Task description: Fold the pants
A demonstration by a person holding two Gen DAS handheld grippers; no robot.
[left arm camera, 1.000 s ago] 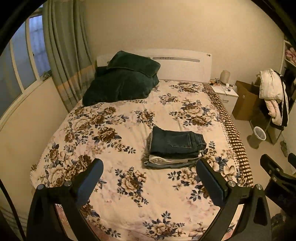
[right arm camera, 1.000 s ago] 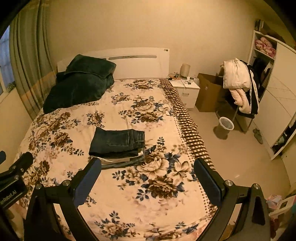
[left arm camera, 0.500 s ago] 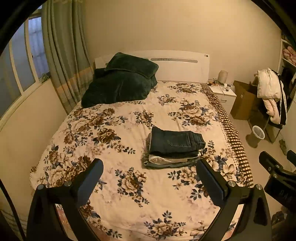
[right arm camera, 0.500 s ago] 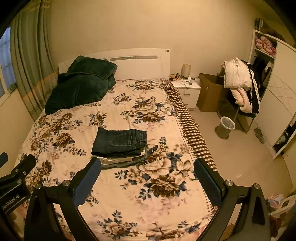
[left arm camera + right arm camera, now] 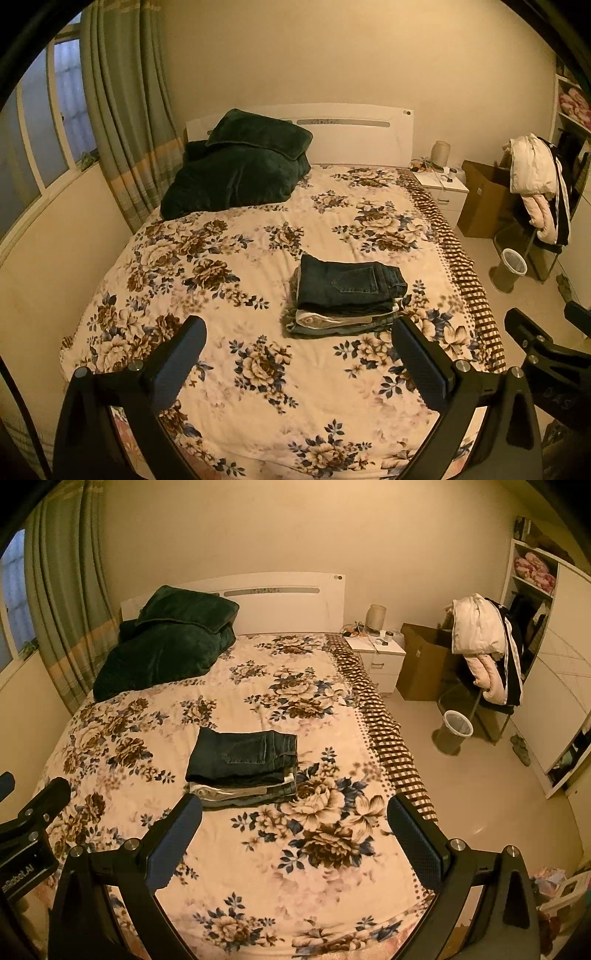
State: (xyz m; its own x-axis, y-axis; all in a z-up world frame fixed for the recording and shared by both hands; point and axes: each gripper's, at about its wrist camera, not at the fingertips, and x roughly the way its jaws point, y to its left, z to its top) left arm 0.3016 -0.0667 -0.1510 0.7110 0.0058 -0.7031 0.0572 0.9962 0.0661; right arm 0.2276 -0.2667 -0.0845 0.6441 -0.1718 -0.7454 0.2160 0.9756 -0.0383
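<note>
Both cameras have drawn slightly back since 1 second ago, the bed [image 5: 332, 387] sitting a little lower in view. Left gripper [image 5: 297, 339] and right gripper [image 5: 293, 818] hover spread wide, holding nothing. Folded pants [image 5: 349, 282] top a stack near the bed's right edge.

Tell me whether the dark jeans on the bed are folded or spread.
Folded: the dark jeans form a compact rectangle atop a stack of folded garments on the bed.
</note>
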